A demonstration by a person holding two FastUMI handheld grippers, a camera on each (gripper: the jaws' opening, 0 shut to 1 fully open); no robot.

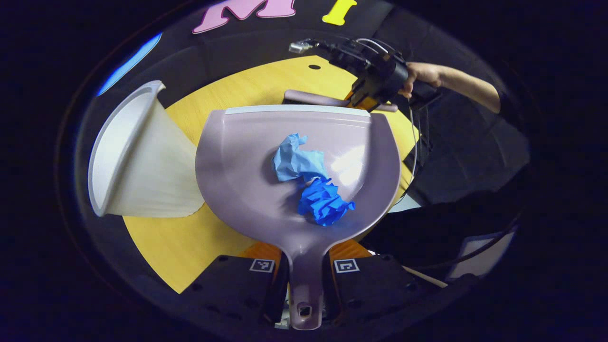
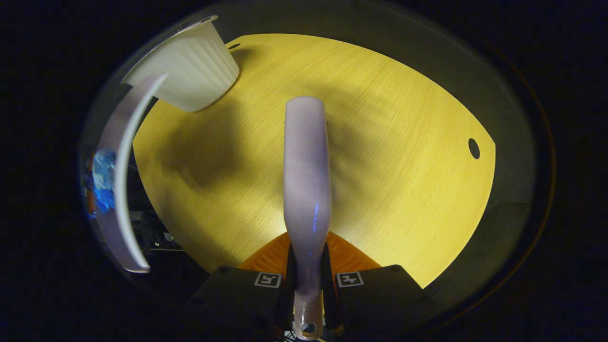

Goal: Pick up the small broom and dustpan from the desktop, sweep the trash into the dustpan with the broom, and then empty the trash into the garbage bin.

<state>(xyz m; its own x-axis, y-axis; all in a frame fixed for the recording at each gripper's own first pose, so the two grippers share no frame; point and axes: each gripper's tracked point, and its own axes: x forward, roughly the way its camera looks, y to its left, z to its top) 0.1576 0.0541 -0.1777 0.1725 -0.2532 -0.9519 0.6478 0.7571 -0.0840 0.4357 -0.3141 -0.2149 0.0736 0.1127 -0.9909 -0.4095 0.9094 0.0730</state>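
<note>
- The left gripper clamps the dustpan by its handle, both fingers pressed against the stem. The pan is held out ahead, roughly level, which I judge is meant to keep the load from sliding off the open lip.
- Two bits of trash lie in the pan's bowl: a pale blue crumpled paper and a darker blue crumpled paper, touching each other near the middle. The sweeping looks done.
- The white garbage bin stands on the yellow desktop just beside the pan's left edge, its mouth near enough that a swing and tilt toward it would, I think, tip the trash in.
- The right gripper grips the small broom by its handle, fingers closed against it on both sides. The broom's back points forward over bare desktop, clear of the pan, seemingly parked out of the way.
- From the left gripper view, the right gripper sits beyond the pan's far lip, a hand behind it and the forearm stretched out from the right.
- From the right gripper view, the pan's rim curves at the far left with the bin above it.
</note>
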